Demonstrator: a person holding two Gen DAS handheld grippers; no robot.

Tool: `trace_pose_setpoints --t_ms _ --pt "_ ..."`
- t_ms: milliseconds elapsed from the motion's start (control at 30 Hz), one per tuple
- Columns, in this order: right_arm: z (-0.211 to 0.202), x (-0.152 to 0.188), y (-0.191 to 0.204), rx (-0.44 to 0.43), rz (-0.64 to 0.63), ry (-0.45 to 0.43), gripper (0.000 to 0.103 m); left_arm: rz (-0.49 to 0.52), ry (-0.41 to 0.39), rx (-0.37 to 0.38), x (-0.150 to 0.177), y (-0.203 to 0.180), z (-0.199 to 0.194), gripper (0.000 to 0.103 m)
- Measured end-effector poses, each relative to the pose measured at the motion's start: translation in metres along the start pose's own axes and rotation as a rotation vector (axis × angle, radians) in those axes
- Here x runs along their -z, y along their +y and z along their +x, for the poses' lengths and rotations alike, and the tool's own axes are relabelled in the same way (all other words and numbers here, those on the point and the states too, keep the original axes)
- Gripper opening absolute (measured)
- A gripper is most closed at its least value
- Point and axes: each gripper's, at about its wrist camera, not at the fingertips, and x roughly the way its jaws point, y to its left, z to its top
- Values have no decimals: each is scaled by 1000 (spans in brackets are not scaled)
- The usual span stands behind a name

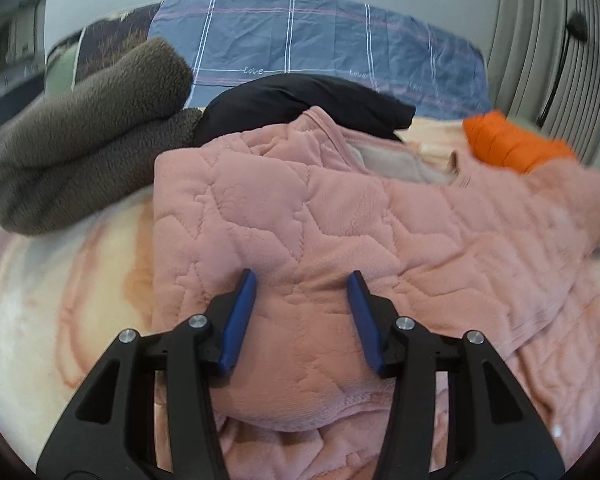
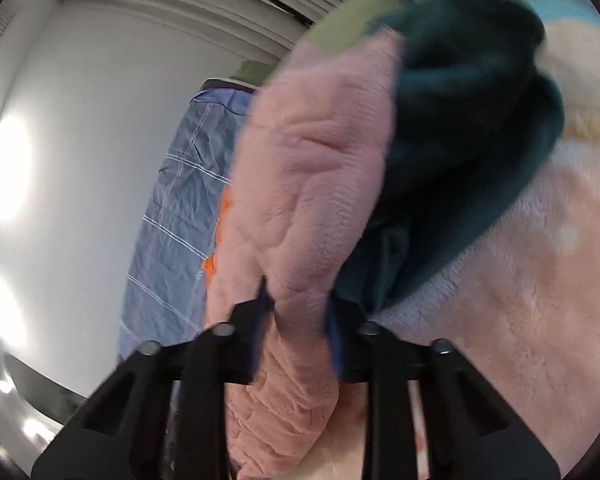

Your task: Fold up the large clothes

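the pink jacket (image 1: 300,208) lies spread on the bed's pale blanket (image 1: 60,300), filling the middle of the left view and running out toward 3 o'clock. its quilted body looks partly folded already, with a straight edge at 9 o'clock and a rounded fold bulging at 6 o'clock.

the left gripper (image 1: 302,280) sits over that bulge with its blue fingers (image 1: 240,320) spread apart, the cloth between them not pinched; it is released and at most rests on the fabric.

the right gripper (image 2: 296,304) is clenched on a thick roll of the same pink jacket (image 2: 312,184), which stands up from the jaws toward 12 o'clock. the view is tilted and blurred, so which part it holds cannot be told.

to do this fold well, i judge the right should carry its piece across in one smooth arc and lay it flush with the straight edge, while the left presses the body down so the layers below don't drag. the fabric is bulky and springy, so release only once it lies flat.

around it: a brown fleece (image 1: 88,136) at 10 o'clock, a black garment (image 1: 300,100) at 12, an orange one (image 1: 508,144) at 2, a blue checked sheet (image 1: 300,40) beyond. a dark teal garment (image 2: 468,120) shows beside the roll in the right view.
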Motion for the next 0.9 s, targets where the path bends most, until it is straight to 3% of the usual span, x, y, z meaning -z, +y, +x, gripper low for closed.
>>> trace_pose_setpoints --t_ms 67,167,267,400,500,533,600,633,733,900 --pt "-7 12 39 -11 -124 -20 13 -15 -3 18 0 2 -1 49" --pt "-14 35 106 -102 -270 -14 13 -17 -6 21 0 1 -1 49" --pt "-22 91 179 -225 -451 34 13 -28 -10 36 0 3 -3 49" --pt "-24 199 253 -405 -720 191 13 -53 -20 76 -1 9 -6 51" --pt "-1 272 265 -440 -836 351 20 -74 -27 112 0 12 -8 54" --pt "14 300 264 -415 -882 428 25 -80 -30 128 0 13 -9 57" --pt "42 334 253 -342 -934 546 45 -98 -36 178 0 16 -10 64" --pt "55 344 245 -307 -938 594 46 -107 -39 201 1 17 -11 67" --pt "66 351 214 -258 -888 639 47 -137 -49 275 1 23 -13 77" --pt "56 337 184 -290 -863 583 51 -167 -59 338 1 24 -16 82"
